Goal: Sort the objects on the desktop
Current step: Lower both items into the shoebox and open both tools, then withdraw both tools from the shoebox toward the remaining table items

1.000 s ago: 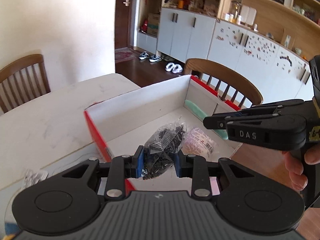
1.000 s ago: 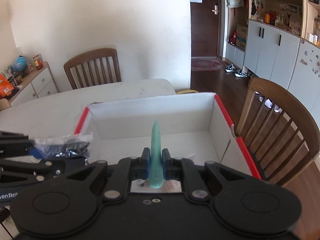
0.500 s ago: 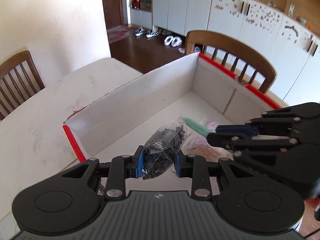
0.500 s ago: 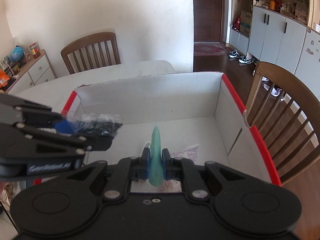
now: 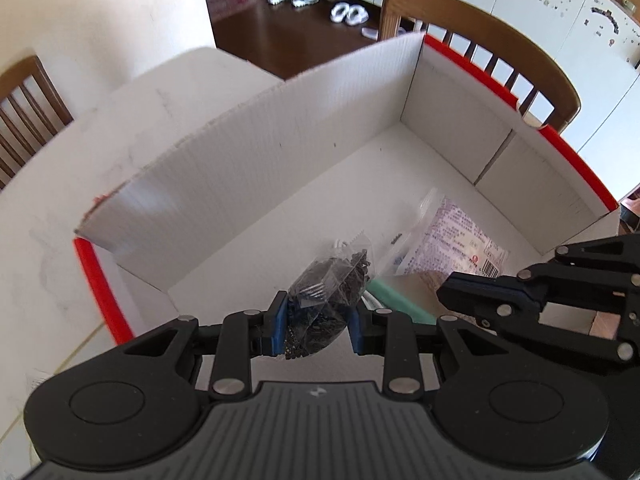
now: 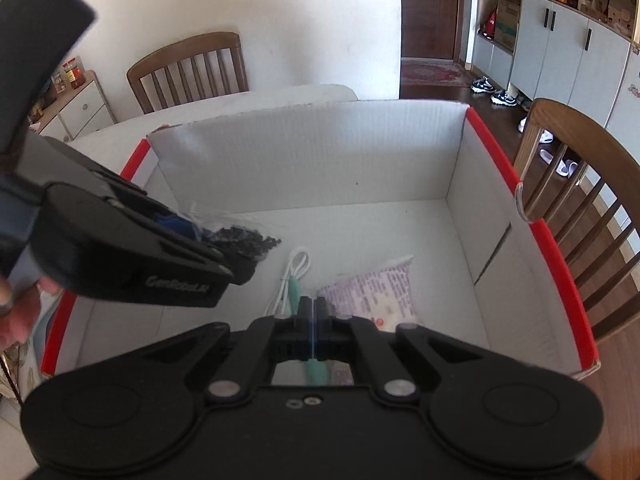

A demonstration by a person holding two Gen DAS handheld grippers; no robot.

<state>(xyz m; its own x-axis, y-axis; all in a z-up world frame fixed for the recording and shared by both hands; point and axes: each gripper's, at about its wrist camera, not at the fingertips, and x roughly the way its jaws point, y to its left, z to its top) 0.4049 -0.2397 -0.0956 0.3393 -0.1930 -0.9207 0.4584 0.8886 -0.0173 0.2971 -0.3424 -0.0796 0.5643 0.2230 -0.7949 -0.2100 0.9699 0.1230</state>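
A white cardboard box with red edges (image 5: pixel 472 148) is seen on the pale worktop (image 5: pixel 80 152), and both claws are held over its open top. In the left wrist view the left claw (image 5: pixel 320 326) is clamped on a clear bag of small black parts (image 5: pixel 328 292); its blue pads (image 5: pixel 279 326) press the bag from both sides, and the bag hangs above the box floor near the box's near wall. On the box floor, beyond the bag, a printed plastic packet (image 5: pixel 460 240) is shown lying flat. The right claw (image 5: pixel 452 292) enters that view from the right, with a green object (image 5: pixel 396 296) reaching from its tip toward the bag.

The right wrist view shows what the other cannot: the right claw (image 6: pixel 312 308) is closed tight on that slim green object (image 6: pixel 296 290), which passes between the pads and shows again behind them. A white cable (image 6: pixel 294 270) is seen coiled on the box floor just beyond the green tip, beside the printed packet (image 6: pixel 372 296). The left claw (image 6: pixel 240 256) is shown from the side over the box's left part, with the bag of parts (image 6: pixel 244 242) sticking out of it, and part of a hand (image 6: pixel 16 312) at the left edge. A wooden chair (image 6: pixel 568 160) stands just outside the box's right wall, another chair (image 6: pixel 188 68) beyond the worktop.
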